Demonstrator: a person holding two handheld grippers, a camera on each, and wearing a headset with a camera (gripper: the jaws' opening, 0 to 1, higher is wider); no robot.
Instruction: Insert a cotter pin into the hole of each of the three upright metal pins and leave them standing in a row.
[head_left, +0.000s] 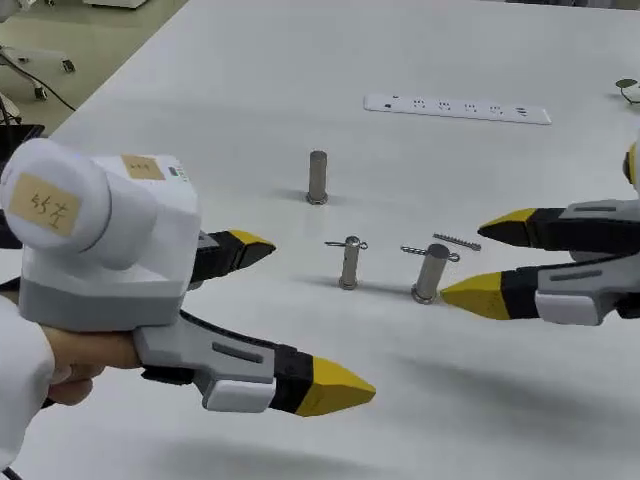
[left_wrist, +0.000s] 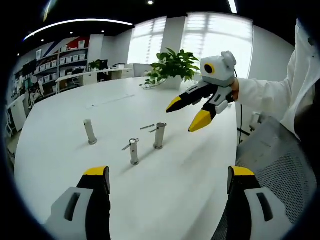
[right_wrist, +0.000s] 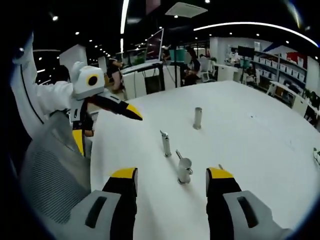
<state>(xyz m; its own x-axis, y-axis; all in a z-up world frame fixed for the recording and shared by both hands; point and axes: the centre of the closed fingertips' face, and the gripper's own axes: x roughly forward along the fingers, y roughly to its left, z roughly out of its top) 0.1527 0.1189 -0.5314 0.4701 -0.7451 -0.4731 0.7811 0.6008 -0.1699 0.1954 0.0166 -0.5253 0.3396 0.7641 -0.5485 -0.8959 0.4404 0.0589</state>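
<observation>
Three upright metal pins stand on the white table. The far pin (head_left: 317, 178) (left_wrist: 90, 131) (right_wrist: 198, 118) has no cotter pin in it. The middle pin (head_left: 349, 262) (left_wrist: 134, 151) (right_wrist: 166, 143) and the nearest-right pin (head_left: 430, 272) (left_wrist: 159, 136) (right_wrist: 184, 171) each carry a cotter pin through the top. A loose cotter pin (head_left: 457, 242) lies just behind the right pin. My left gripper (head_left: 300, 315) (left_wrist: 168, 175) (right_wrist: 109, 132) hovers open, left of the pins, holding nothing. My right gripper (head_left: 468, 262) (right_wrist: 172, 177) (left_wrist: 182, 120) is open beside the right pin, its jaws empty.
A white power strip (head_left: 455, 108) lies at the back of the table (head_left: 250, 90). A potted plant (left_wrist: 172, 65) stands at the table's far end. A mesh chair (left_wrist: 280, 165) sits beside the table edge.
</observation>
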